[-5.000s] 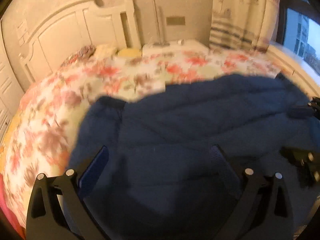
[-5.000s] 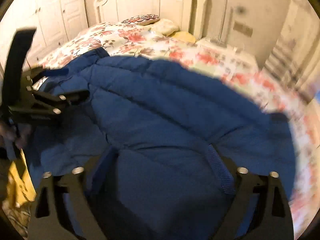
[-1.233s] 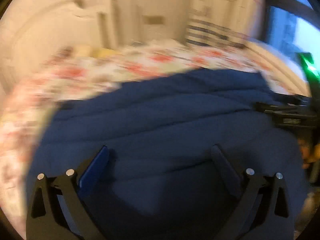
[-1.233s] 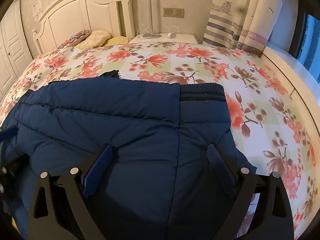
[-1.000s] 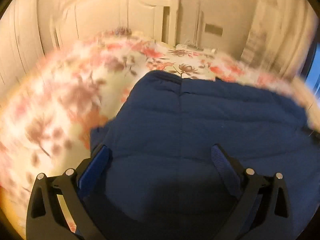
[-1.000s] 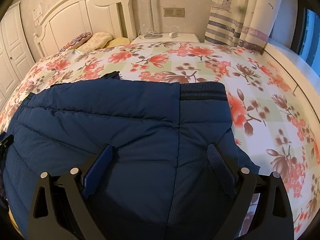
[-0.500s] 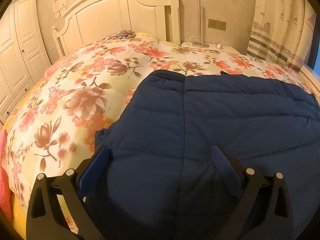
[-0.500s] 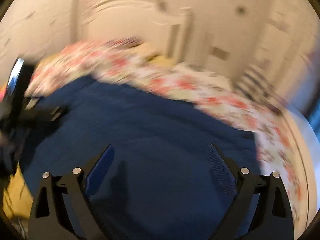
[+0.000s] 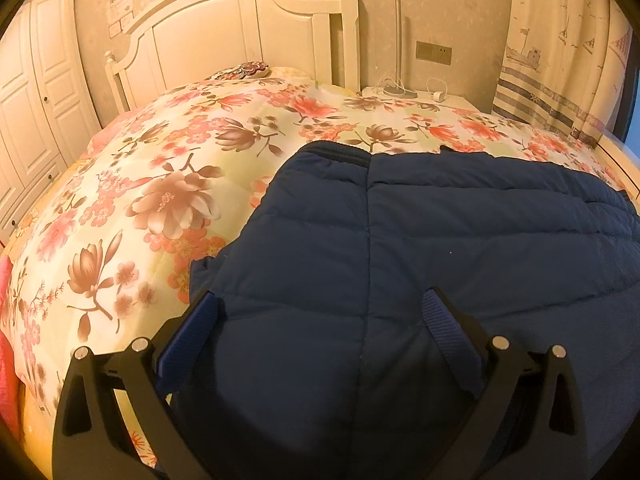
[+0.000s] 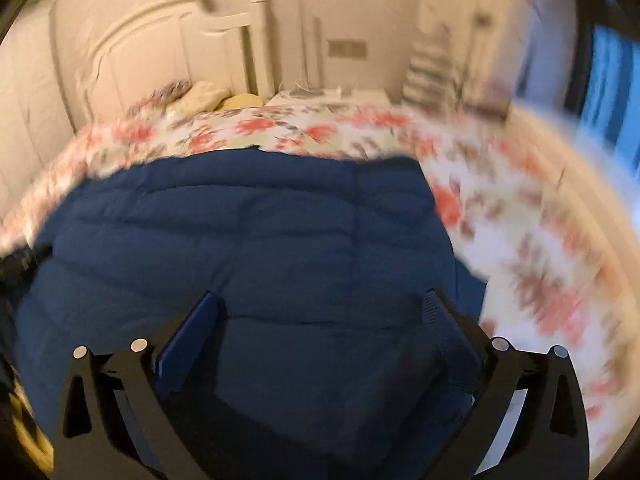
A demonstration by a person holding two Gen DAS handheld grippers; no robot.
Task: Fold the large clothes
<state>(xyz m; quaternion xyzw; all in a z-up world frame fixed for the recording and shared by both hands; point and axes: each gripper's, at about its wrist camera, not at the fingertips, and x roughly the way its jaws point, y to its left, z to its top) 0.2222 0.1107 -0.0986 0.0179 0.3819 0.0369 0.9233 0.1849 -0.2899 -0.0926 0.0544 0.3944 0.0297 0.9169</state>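
The floral bedspread [image 9: 168, 184] fills the frame's left and top. Your navy quilted jacket [image 9: 400, 248] lies on it, lower right. Your left gripper [image 9: 320, 316] gapes released over it; your right gripper [image 10: 320, 312], jaws just widened, grasps nothing.

No text, brand or number can be read in either view. The notice [image 9: 121, 7] on the wall is too small to make out.
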